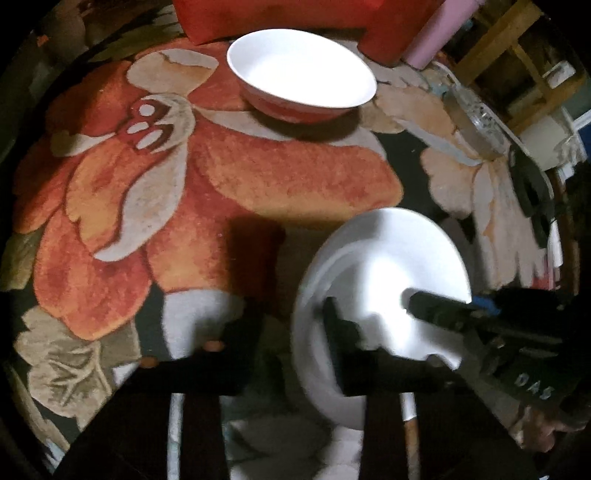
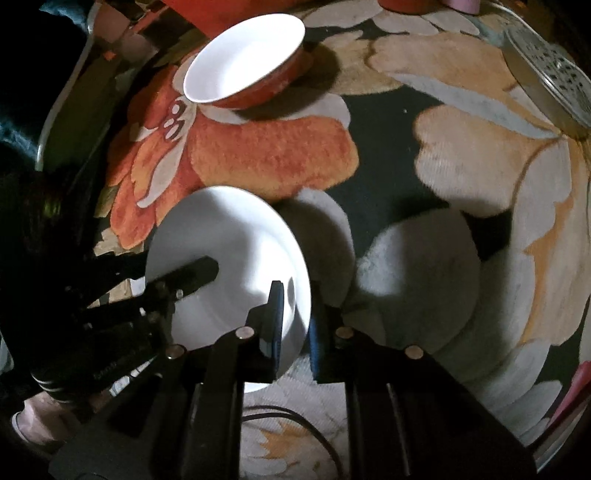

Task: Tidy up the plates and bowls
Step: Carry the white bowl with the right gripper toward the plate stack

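Observation:
A white plate (image 1: 384,266) is held tilted above a floral carpet. My right gripper (image 2: 295,325) is shut on the plate's (image 2: 229,236) rim, one finger on each face. My left gripper (image 1: 288,332) stands wide open; its right finger (image 1: 340,325) lies over the plate's face and its left finger (image 1: 236,325) is off the plate. In the left wrist view the right gripper (image 1: 443,306) reaches in from the right onto the plate. A bowl, white inside and red outside (image 1: 301,74), rests upright on the carpet farther back; it also shows in the right wrist view (image 2: 243,59).
The carpet (image 1: 258,177) has large orange and beige flowers on black. A red cushion (image 1: 295,14) lies behind the bowl. A metal-and-glass object (image 1: 476,122) sits at the right; it also shows in the right wrist view (image 2: 550,77). Dark sandals (image 1: 532,195) lie near it. A cable (image 2: 295,417) runs under the right gripper.

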{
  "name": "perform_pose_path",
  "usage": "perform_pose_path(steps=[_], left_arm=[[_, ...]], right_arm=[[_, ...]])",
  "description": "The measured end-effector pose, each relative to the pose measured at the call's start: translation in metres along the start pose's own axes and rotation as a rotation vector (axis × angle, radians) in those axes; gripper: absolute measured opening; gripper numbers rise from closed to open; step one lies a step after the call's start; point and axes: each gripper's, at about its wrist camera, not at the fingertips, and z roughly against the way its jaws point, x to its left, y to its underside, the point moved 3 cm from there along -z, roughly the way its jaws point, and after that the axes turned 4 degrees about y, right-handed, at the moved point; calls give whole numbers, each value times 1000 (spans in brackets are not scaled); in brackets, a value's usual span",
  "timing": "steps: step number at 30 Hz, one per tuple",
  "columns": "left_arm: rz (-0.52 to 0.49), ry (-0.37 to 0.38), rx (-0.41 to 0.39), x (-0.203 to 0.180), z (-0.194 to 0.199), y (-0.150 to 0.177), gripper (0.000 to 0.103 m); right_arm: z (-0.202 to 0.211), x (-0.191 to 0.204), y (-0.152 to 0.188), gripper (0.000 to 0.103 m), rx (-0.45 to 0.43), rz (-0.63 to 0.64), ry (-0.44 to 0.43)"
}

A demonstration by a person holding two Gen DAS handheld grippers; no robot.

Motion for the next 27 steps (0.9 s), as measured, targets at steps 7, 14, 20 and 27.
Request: perform_pose_path(steps=[7,14,20,27], left_arm=[[-41,32,-3,-12,7,6,11],[-90,55,-22,-40,23,8,10],[-170,96,-30,-90,35,15,10],[-285,150,-5,-158,40,33,11]], right_arm=[[13,-4,5,8,-13,-20,-12],[38,-10,19,8,-16,-31,8],[69,-31,41,9,-33,-93,34],[109,-78,87,9,-58,-254,27]])
